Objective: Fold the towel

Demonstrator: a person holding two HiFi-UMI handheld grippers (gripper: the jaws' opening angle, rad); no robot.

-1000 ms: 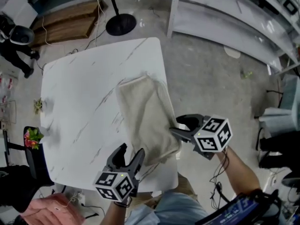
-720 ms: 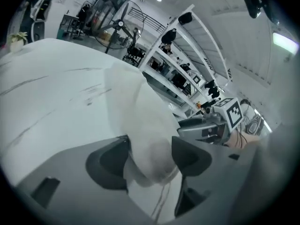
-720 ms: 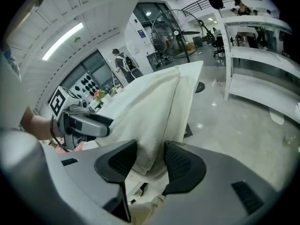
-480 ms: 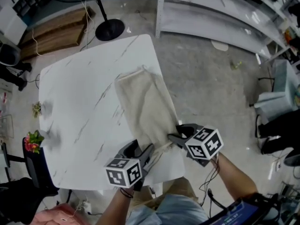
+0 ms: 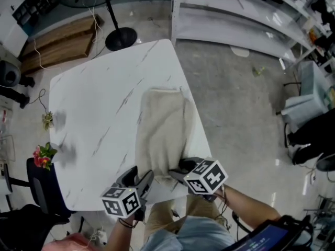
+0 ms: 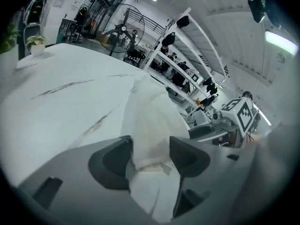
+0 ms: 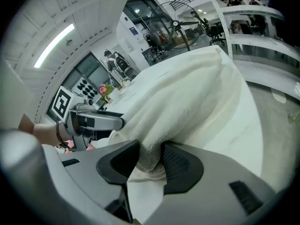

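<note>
towel (image 5: 165, 129): beige, long strip on the right half of the white table, runs from lower centre of the head view up to mid frame; near end bunched at the table's near edge, far end flat, right side close to the table's right edge
left gripper (image 5: 140, 178): bottom of frame, left of centre, at the towel's near left corner; jaws have just been closing, cloth fills the gap and touches both pads in the left gripper view
right gripper (image 5: 178, 169): bottom centre, just right of the left one, at the towel's near right corner; jaws have just been closing, pinched on a thick fold of towel, pile squeezed between the pads in the right gripper view
marker cubes: one on each gripper, at the bottom edge of the head view
forearm (image 5: 246, 210): lower right, behind the right gripper
table (image 5: 99, 103): white marble look with grey veins, rounded corners, fills mid frame; left half bare
flowers (image 5: 43, 156): red and green, left edge, just off the table
floor (image 5: 230, 103): grey concrete, right of the table
fan stand base (image 5: 121, 38): black round, top, just past the table's far edge
wooden boards (image 5: 57, 43): upper left, on the floor
shelf rack (image 5: 235, 20): white, top right, well apart from the table
</note>
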